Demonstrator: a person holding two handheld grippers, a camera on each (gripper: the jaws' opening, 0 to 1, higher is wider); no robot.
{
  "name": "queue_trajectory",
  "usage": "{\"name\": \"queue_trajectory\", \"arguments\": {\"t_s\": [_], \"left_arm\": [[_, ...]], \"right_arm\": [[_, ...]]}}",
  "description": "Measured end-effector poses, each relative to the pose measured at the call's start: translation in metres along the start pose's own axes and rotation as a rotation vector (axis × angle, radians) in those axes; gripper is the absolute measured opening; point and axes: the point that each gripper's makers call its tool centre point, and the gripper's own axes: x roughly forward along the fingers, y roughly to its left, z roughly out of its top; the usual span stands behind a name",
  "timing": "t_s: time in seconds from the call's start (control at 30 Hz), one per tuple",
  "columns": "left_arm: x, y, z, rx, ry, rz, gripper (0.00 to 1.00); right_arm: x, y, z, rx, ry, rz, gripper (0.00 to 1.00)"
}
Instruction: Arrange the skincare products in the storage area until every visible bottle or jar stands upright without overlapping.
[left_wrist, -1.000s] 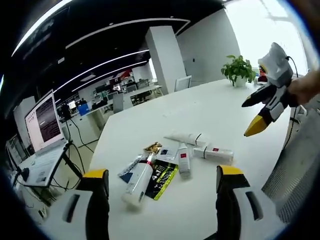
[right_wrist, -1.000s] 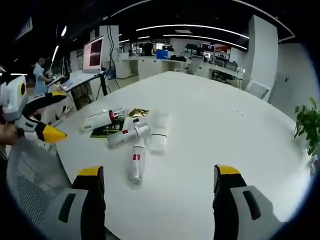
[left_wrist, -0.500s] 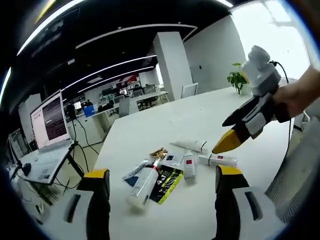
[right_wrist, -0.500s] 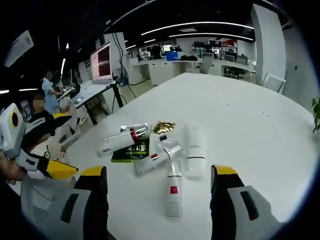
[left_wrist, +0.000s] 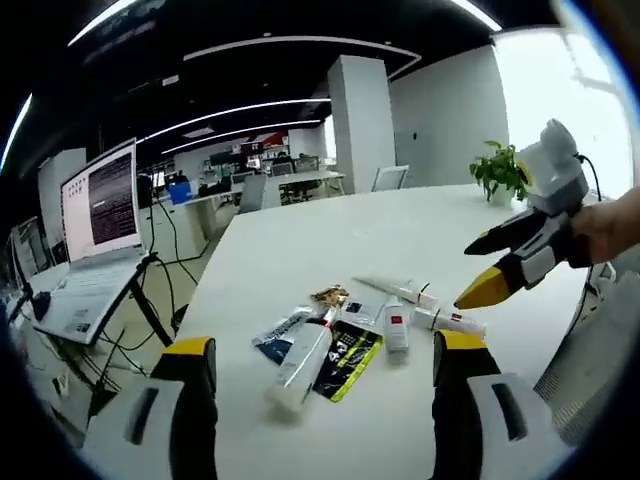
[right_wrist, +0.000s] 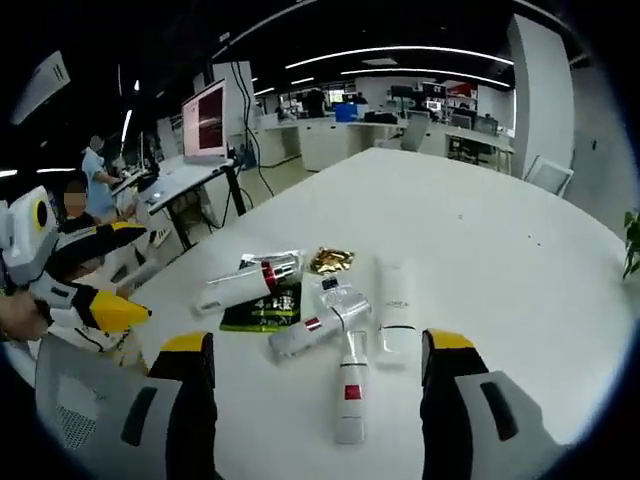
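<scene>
Handheld two-jaw grippers, left and right.
Each gripper, left gripper (left_wrist: 320, 400) and right gripper (right_wrist: 318, 395), has grey jaws with dark slots and yellow tips; seen from outside, the body is white and black, with a thin dark cable.

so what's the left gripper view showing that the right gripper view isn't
The left gripper view has the bright window and the right tongs, open, held in a hand. The right gripper view has the left tongs, open, and a person at a far desk. Shared: the white table, the skincare tubes lying flat, the red-banded bottle among them, a black and green packet and a gold sachet.
</scene>
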Motion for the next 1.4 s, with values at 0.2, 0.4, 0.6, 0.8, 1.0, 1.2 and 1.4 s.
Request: {"name": "queue_trajectory", "arguments": {"t_s": [0.2, 0.4, 0.6, 0.8, 1.0, 1.2, 1.4], "left_arm": [[0.003, -0.011, -0.003, 0.009, 0.012, -0.039, 0.82], [-0.012, -0.021, -0.004, 0.027, -0.002, -0.039, 0.82], [-0.018, -0.022, -0.003, 0.069, -0.017, -0.019, 0.81], [-0.021, -0.026, -0.005, 0.156, -0.035, -0.028, 0.81], [-0.019, -0.023, -0.003, 0.135, -0.064, -0.017, 0.81], [-0.018, -0.019, -0.006, 0.095, -0.068, -0.009, 0.79], [-0.018, -0.017, -0.008, 0.069, -0.063, -0.008, 0.79]], "right_arm": [[-0.007, -0.013, -0.007, 0.031, 0.013, -0.038, 0.86], [0.013, 0.004, 0.007, 0.045, 0.011, -0.002, 0.86], [0.040, 0.039, 0.029, 0.028, 0.004, 0.060, 0.84], [0.067, 0.072, 0.051, 0.050, 0.025, 0.114, 0.82], [0.101, 0.097, 0.041, 0.169, 0.144, 0.115, 0.77], [0.122, 0.118, 0.023, 0.278, 0.278, 0.111, 0.75], [0.147, 0.122, 0.014, 0.402, 0.346, 0.060, 0.74]]}}
